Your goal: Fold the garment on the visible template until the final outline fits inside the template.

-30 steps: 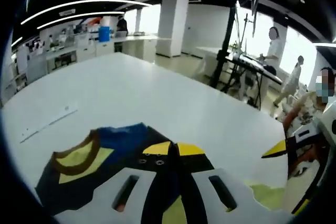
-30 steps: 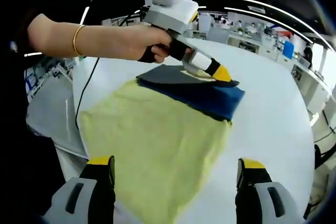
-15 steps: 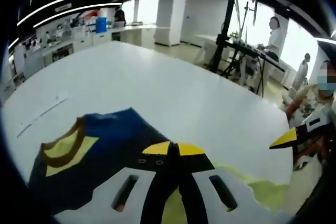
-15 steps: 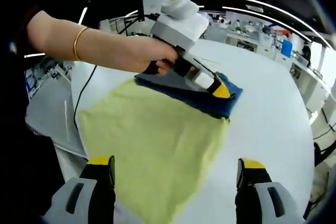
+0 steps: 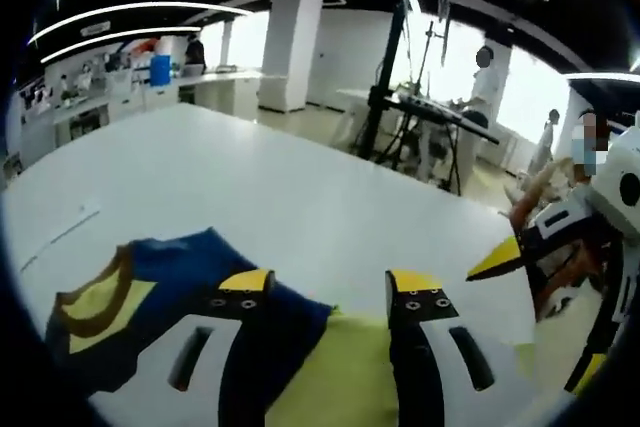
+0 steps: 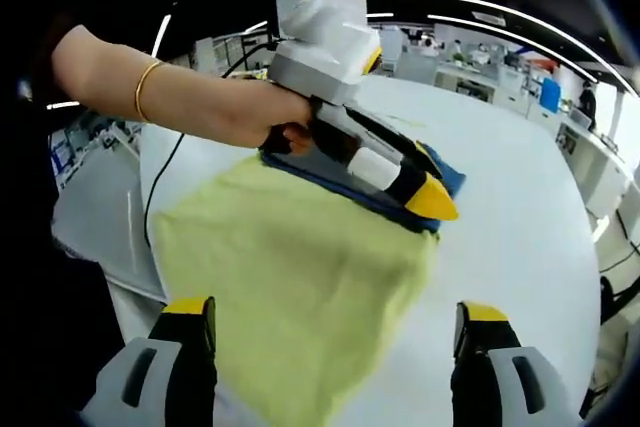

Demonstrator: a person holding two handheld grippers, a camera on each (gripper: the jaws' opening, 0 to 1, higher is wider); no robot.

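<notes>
The garment lies on the white table [image 6: 520, 177], a wide yellow-green body [image 6: 290, 277] with a navy blue part [image 6: 445, 175] folded over its far end. In the left gripper view the navy part [image 5: 170, 267] shows a yellow and brown collar [image 5: 95, 297], and yellow-green cloth [image 5: 335, 372] lies below my jaws. My left gripper [image 5: 330, 285] is open just over the navy fold's edge, holding nothing. In the right gripper view a hand holds that left gripper [image 6: 432, 195] above the fold. My right gripper [image 6: 335, 312] is open over the near end of the cloth, apart from it.
The table edge [image 6: 150, 247] runs along the left, with a black cable [image 6: 165, 162] hanging over it. A thin pale strip [image 5: 60, 235] lies on the table left of the garment. Beyond the table are a black stand [image 5: 385, 87], desks and people [image 5: 485, 87].
My left gripper was shut on the navy fold and has now opened and let it go, rising a little off the cloth. The right gripper has stayed open in place.
</notes>
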